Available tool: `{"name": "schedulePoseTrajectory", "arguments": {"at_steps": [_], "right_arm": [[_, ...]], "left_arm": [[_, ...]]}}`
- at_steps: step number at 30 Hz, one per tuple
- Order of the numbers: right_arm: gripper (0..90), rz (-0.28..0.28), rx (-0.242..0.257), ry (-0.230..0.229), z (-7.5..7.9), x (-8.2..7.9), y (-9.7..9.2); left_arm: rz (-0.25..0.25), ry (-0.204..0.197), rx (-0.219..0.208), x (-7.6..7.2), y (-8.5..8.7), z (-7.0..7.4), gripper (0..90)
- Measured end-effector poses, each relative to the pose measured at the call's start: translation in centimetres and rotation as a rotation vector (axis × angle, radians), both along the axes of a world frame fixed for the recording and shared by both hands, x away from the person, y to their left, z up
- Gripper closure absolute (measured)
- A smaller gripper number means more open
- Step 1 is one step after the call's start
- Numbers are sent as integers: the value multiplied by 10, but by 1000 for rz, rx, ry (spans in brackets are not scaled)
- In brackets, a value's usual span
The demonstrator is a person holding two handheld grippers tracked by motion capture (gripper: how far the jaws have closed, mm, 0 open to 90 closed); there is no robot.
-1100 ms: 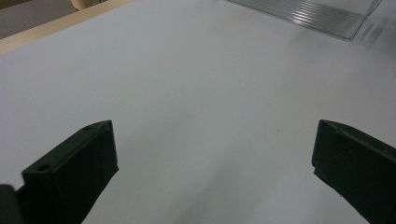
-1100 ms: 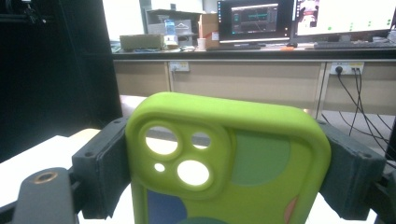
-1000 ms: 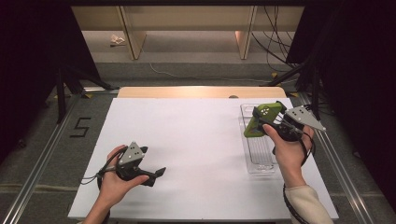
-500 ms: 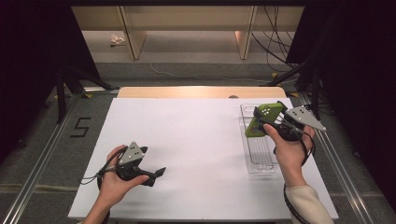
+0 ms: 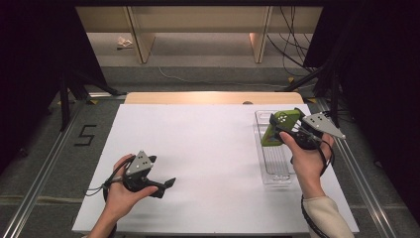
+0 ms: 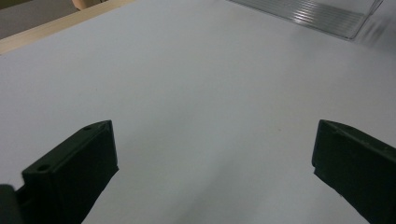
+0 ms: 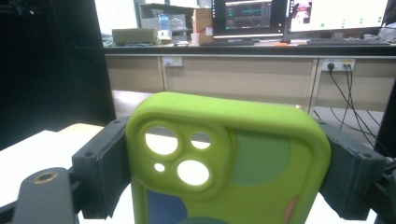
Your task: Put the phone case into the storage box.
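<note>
A lime-green phone case [image 5: 278,127] with camera cut-outs is held in the air above the clear tray [image 5: 275,168] at the table's right. My right gripper [image 5: 282,128] is shut on the phone case [image 7: 229,158]; its black jaws press both long sides. My left gripper [image 5: 166,184] rests low over the white table [image 5: 208,148] at the front left, its jaws wide open with nothing between them. In the left gripper view the fingers [image 6: 74,172] frame bare white tabletop [image 6: 210,116], with the tray [image 6: 317,14] far ahead.
A wooden strip [image 5: 213,97] runs along the table's far edge. Metal rails [image 5: 44,173] flank the table on grey floor marked with a 5. Cables [image 5: 292,29] hang at the back right. Monitors [image 7: 299,16] stand on a desk beyond.
</note>
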State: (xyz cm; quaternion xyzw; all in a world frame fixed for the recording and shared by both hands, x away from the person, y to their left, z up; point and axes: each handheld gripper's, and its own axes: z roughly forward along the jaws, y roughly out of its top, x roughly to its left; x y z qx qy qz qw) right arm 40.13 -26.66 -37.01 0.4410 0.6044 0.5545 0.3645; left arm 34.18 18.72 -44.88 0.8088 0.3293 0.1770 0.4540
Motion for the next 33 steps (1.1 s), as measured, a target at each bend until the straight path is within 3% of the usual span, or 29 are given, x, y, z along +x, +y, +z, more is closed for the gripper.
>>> {"name": "schedulePoseTrajectory", "arguments": {"at_steps": [33], "right_arm": [[165, -27, -18, 14, -4, 3, -5]], "left_arm": [[4, 0, -4, 0, 1, 0, 0]]}}
